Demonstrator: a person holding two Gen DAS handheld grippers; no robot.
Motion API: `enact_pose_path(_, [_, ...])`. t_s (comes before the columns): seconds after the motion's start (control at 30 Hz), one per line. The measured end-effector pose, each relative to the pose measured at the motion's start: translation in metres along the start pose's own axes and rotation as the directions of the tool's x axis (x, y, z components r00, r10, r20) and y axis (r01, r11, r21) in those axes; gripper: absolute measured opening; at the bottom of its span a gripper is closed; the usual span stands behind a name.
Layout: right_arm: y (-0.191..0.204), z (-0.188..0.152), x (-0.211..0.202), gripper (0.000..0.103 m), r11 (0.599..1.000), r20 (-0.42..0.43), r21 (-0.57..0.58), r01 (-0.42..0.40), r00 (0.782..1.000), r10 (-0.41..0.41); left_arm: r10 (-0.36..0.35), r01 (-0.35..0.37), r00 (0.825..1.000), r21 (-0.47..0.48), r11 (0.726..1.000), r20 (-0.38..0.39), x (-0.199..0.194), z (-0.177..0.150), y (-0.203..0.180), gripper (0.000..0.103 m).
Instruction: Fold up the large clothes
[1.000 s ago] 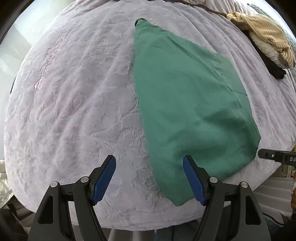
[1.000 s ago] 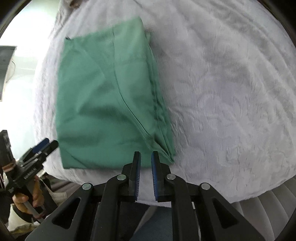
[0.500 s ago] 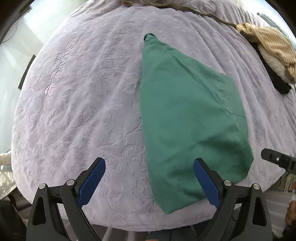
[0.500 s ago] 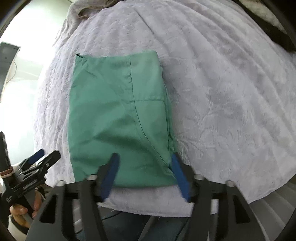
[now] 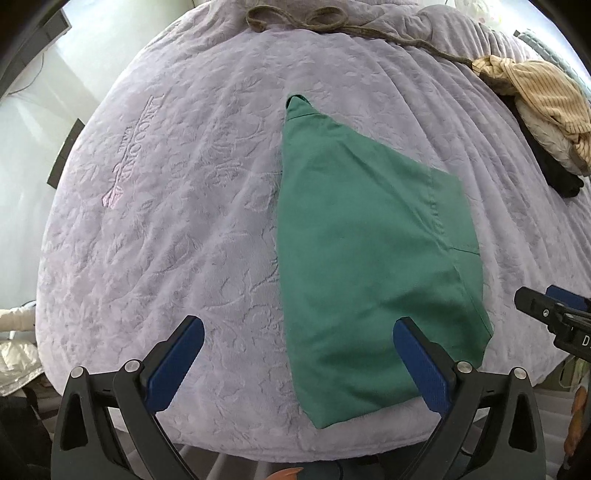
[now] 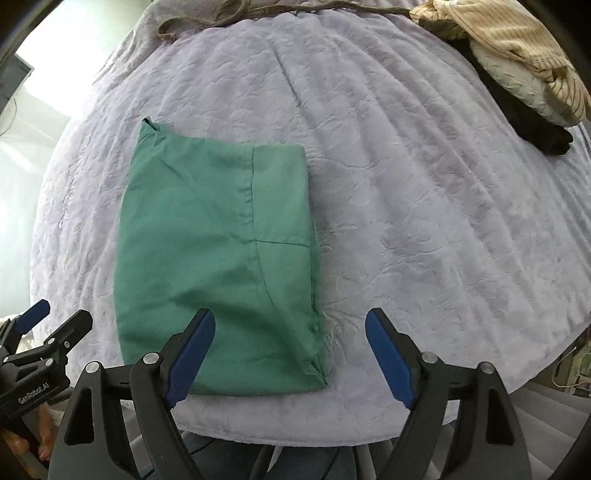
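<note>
Nearest me, I have two grippers, both spread wide and holding nothing. My left gripper [image 5: 299, 354] hangs above the bedspread's near edge, its right finger over the one green garment [image 5: 373, 266]. My right gripper [image 6: 290, 349] hovers over that garment's near right corner, jaws apart, nothing between the pads. The garment lies folded flat as a single rectangle on the lilac embossed bedspread [image 6: 424, 206], close to the near edge. Farther back on the right sits one heap of clothes [image 6: 517, 62]: cream striped fabric over something black. At the far edge lies one brown cord [image 5: 314, 22].
</note>
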State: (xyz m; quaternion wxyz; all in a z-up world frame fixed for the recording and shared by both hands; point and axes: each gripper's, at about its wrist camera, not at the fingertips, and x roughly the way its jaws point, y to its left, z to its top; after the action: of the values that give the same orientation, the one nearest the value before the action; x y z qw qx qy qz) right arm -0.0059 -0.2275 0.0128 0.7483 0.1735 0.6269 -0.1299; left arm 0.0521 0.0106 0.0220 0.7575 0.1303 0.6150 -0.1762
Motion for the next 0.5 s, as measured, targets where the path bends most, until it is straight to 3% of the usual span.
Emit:
enact_pose_path(0.07, [-0.0007, 0.0005, -0.0009, 0.089, 1.000, 0.002, 0.006, 0.006, 1.000, -0.006, 0.004, -0.004, 1.000, 0.004, 1.000, 0.000, -0.0009, 0.0003, -0.0016, 0.103])
enact_pose_path(0.13, [-0.0010, 0.0006, -0.0012, 0.103, 1.000, 0.000, 0.007, 0.006, 1.000, -0.006, 0.002, -0.002, 1.000, 0.005, 1.000, 0.001, -0.0010, 0.0005, -0.0027, 0.103])
enact_pose_path(0.5, [0.0017, -0.0005, 0.0018, 0.103, 1.000, -0.001, 0.009, 0.002, 1.000, -0.002, 0.004, -0.004, 1.000, 0.017, 1.000, 0.000, 0.0003, 0.0035, -0.0078, 0.103])
